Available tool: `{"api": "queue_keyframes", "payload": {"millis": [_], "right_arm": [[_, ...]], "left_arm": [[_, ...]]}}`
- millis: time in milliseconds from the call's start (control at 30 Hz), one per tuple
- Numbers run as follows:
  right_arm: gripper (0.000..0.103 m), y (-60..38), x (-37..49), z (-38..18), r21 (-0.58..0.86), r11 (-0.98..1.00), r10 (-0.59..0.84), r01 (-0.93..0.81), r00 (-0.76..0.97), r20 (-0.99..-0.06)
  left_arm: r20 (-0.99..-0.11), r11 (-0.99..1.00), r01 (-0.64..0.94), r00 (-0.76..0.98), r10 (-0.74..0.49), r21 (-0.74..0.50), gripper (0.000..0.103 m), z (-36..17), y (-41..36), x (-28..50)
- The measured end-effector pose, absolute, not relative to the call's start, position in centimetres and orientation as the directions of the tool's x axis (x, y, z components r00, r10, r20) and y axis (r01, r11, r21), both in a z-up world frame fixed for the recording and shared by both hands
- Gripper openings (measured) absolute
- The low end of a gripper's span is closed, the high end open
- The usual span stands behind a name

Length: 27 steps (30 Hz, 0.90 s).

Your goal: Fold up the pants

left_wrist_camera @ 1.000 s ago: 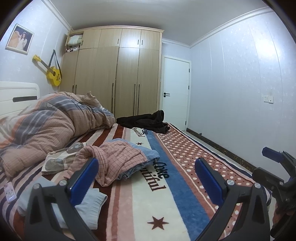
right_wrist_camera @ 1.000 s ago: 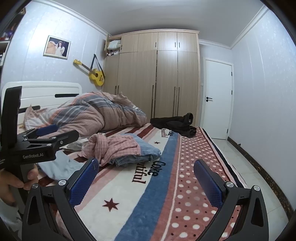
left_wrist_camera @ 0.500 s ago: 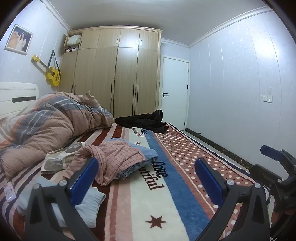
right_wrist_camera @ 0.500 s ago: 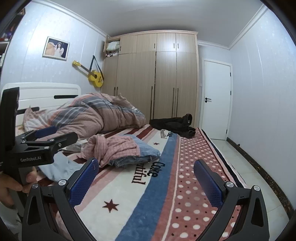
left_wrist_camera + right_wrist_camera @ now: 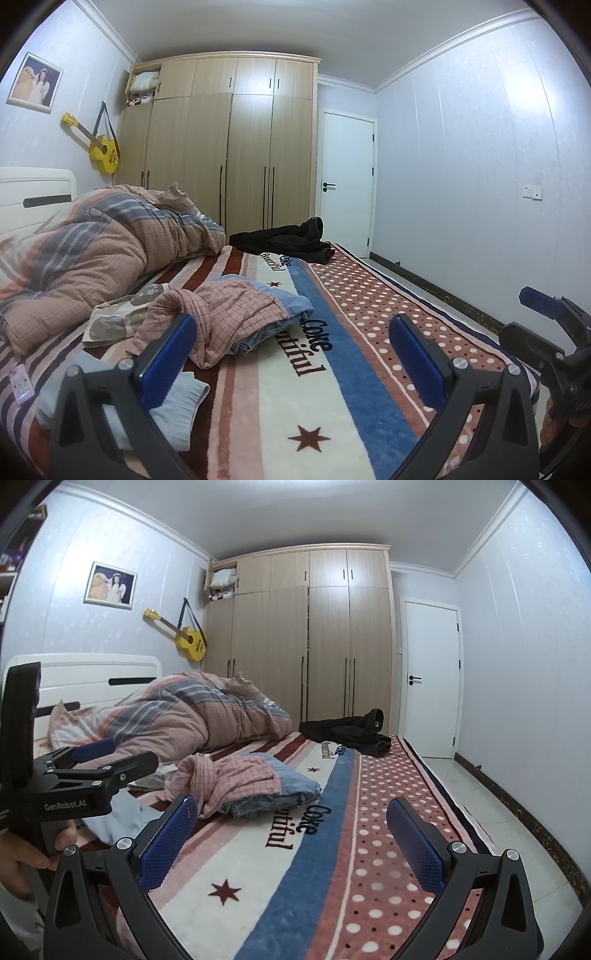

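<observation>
A heap of clothes lies mid-bed: a pink checked garment (image 5: 221, 314) draped over folded blue jeans (image 5: 291, 306); the jeans (image 5: 291, 786) also show in the right wrist view. Dark pants (image 5: 288, 240) lie crumpled at the far end of the bed, also seen as dark pants (image 5: 351, 731). A pale blue garment (image 5: 177, 398) lies near the left side. My left gripper (image 5: 291, 354) is open and empty above the blanket, short of the heap. My right gripper (image 5: 291, 830) is open and empty too. Each shows in the other's view: right gripper (image 5: 532, 317), left gripper (image 5: 122, 755), held by a hand (image 5: 22, 856).
A bunched striped duvet (image 5: 92, 251) fills the bed's left side by the white headboard (image 5: 85, 675). The striped and dotted blanket (image 5: 369, 314) covers the bed. A wardrobe (image 5: 236, 147) and white door (image 5: 347, 184) stand beyond; tiled floor (image 5: 480, 794) runs along the right.
Both views have shifted only slightly. Nothing has been taken hold of or let go, and the clothes lie as before.
</observation>
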State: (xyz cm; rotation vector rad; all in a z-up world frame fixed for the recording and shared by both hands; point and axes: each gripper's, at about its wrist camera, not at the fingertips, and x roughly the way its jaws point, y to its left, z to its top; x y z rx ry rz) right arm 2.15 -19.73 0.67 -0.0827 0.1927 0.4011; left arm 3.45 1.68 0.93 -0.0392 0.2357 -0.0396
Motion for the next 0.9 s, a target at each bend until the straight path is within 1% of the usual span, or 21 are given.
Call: {"api": "queue_keyframes", "payload": {"millis": [900], "right_arm": [[0.102, -19.65, 2.06, 0.59, -0.037, 0.920, 0.374, -0.389, 0.905, -0.204]], "left_arm": [[-0.237, 0.998, 0.035, 0.970, -0.045, -0.043, 0.102, 0.93, 1.61, 3.22]]}}
